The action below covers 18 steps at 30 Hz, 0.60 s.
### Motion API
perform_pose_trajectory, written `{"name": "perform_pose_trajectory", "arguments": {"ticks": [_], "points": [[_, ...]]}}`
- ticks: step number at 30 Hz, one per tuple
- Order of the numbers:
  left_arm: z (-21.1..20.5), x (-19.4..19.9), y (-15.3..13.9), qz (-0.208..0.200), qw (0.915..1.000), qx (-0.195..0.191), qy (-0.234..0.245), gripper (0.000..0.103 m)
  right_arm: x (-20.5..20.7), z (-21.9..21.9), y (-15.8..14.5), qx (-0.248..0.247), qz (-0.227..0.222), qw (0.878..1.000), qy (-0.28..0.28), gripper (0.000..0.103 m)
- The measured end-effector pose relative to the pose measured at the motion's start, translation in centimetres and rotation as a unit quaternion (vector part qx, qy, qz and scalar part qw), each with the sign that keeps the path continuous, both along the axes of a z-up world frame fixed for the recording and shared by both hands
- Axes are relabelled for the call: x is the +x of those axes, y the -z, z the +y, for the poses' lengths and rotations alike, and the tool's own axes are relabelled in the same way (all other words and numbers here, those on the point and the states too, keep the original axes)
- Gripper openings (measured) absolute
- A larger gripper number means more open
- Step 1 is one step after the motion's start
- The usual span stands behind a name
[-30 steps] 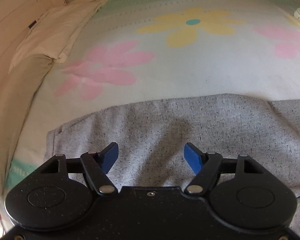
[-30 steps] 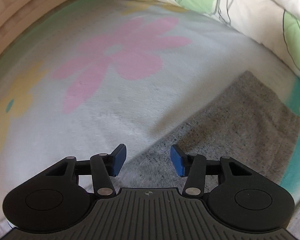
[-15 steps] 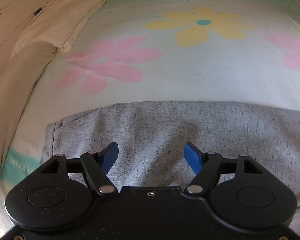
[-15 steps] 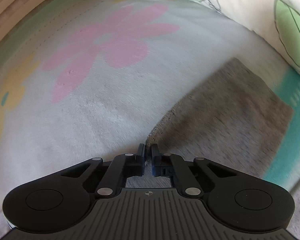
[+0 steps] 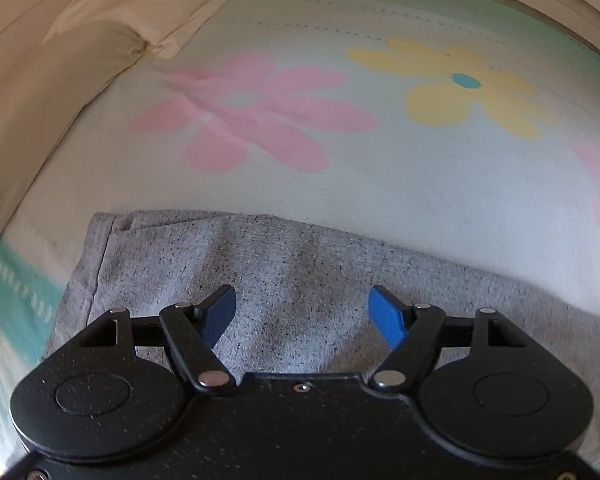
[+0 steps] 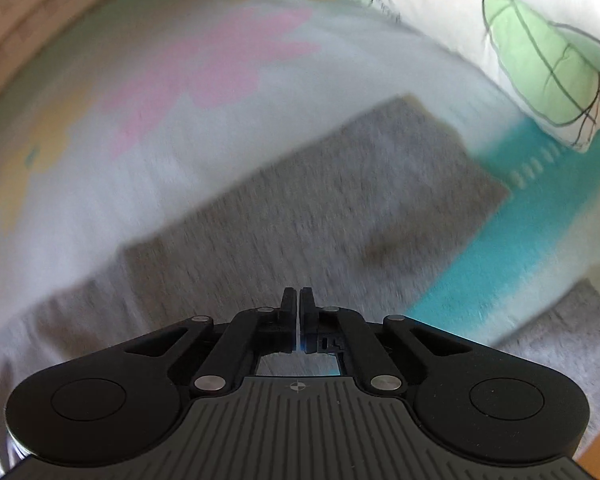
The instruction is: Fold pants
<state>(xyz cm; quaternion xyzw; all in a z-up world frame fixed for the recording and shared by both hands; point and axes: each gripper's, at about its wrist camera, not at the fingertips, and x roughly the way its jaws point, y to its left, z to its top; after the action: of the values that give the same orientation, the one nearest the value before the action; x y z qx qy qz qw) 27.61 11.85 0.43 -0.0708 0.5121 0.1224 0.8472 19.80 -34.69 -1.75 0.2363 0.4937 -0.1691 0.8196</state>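
Note:
Grey speckled pants (image 5: 300, 264) lie flat on a flower-print bed sheet (image 5: 400, 192); their hemmed end is at the left in the left wrist view. My left gripper (image 5: 302, 300) hovers over them, open wide, with nothing between its blue pads. In the blurred right wrist view my right gripper (image 6: 299, 292) is shut at the edge of the pants (image 6: 340, 200). A darker flap of the fabric runs up from its tips, so it appears pinched and lifted.
A beige pillow (image 5: 140, 4) lies at the far left of the bed. A white pillow with green leaves (image 6: 540, 48) sits at the far right. A teal stripe (image 6: 500, 264) crosses the sheet beside the pants. More grey cloth (image 6: 560, 332) shows beyond the stripe.
My right gripper closed on the pants' edge and moved across and up, dragging fabric with it. The left gripper slid along the pants and rolled, staying open.

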Motion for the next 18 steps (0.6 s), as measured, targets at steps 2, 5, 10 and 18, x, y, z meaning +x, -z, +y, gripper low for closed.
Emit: {"name": "perform_pose_trajectory", "arguments": {"ticks": [2,5,10,18], "points": [[-0.2,-0.1,0.1,0.002,1.0000,-0.006,-0.007,0.075,1.2,-0.2,0.2,0.009,-0.022,1.000,0.015,0.019],[-1.0,-0.3,0.5,0.008,1.0000,-0.001,0.002,0.075,3.5,0.1,0.9,0.018,-0.039,0.998,0.039,0.036],[-2.9,-0.5,1.2,0.019,0.9980,0.040,0.045,0.075,6.5,1.2,2.6,0.017,-0.061,0.993,0.097,0.038],[-3.2,-1.2,1.3,0.019,0.9961,0.050,0.070,0.075,8.8,2.7,5.0,-0.046,-0.054,0.994,0.087,0.058]]}}
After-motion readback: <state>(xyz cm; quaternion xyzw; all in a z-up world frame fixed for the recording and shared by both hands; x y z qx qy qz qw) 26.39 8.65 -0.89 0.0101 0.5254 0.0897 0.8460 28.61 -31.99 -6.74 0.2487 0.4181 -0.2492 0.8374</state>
